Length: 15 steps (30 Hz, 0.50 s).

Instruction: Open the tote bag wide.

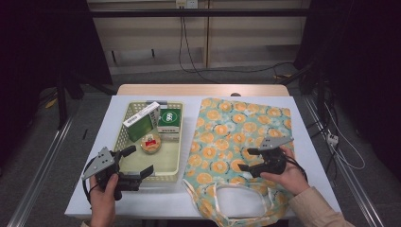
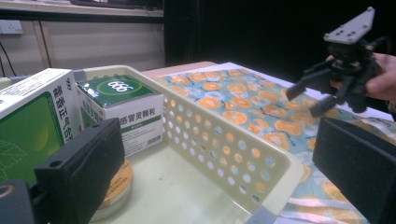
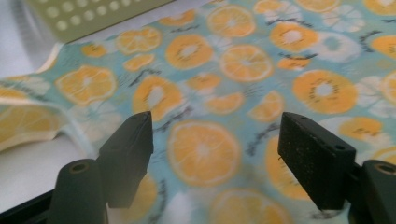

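A cloth bag (image 1: pixel 227 142) printed with orange slices lies flat on the right half of the white table, also seen close up as the bag (image 3: pixel 224 60). My right gripper (image 1: pixel 248 159) hovers just above the bag's middle, jaws open, nothing between them (image 3: pixel 215 144). A perforated cream basket (image 1: pixel 124 124) at the left holds a green-and-white box (image 1: pixel 141 120), a green box (image 1: pixel 169 119) and a small round tin (image 1: pixel 151 143). My left gripper (image 1: pixel 137 162) stands open over the basket's near end (image 2: pixel 210 154), holding nothing.
The white table (image 1: pixel 97 189) ends close to the basket's left side and near the bag's handles (image 1: pixel 241 187) at the front. A wooden strip (image 1: pixel 203 90) runs along the far edge. The right gripper (image 2: pixel 317 91) shows beyond the basket wall (image 2: pixel 224 149).
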Each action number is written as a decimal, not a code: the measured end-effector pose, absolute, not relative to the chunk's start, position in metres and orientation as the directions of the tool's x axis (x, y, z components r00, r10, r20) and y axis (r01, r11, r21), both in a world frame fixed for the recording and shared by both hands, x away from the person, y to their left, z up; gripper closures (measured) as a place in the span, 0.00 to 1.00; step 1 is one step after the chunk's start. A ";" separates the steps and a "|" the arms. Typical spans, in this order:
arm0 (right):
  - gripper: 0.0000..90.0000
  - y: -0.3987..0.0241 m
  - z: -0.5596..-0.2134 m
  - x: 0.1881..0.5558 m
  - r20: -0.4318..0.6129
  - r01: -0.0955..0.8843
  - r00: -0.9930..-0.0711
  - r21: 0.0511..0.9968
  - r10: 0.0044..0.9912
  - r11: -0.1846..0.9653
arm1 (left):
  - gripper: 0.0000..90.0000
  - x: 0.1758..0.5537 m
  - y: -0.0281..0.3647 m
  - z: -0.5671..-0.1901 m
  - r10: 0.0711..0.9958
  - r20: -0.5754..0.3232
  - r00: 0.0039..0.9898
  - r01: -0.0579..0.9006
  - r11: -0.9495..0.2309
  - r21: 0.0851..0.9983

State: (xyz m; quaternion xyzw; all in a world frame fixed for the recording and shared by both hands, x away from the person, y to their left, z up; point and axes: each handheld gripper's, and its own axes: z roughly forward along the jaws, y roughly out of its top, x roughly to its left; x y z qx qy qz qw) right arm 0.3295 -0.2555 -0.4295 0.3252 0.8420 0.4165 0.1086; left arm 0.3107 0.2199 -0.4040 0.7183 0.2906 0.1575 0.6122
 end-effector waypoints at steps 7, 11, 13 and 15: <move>0.51 -0.227 -0.436 0.302 0.113 0.398 -0.854 0.770 0.509 0.498 | 0.02 0.308 0.222 -0.404 0.618 -0.127 0.776 0.225 -0.083 0.971; 0.60 -0.218 -0.446 0.296 0.106 0.385 -0.872 0.752 0.478 0.535 | 0.02 0.308 0.224 -0.405 0.623 -0.133 0.771 0.228 -0.075 0.971; 0.62 -0.215 -0.452 0.295 0.083 0.375 -0.874 0.743 0.479 0.555 | 0.02 0.308 0.223 -0.405 0.622 -0.130 0.772 0.228 -0.080 0.970; 0.67 -0.214 -0.456 0.296 0.081 0.372 -0.877 0.738 0.473 0.564 | 0.02 0.308 0.221 -0.405 0.616 -0.127 0.777 0.228 -0.087 0.970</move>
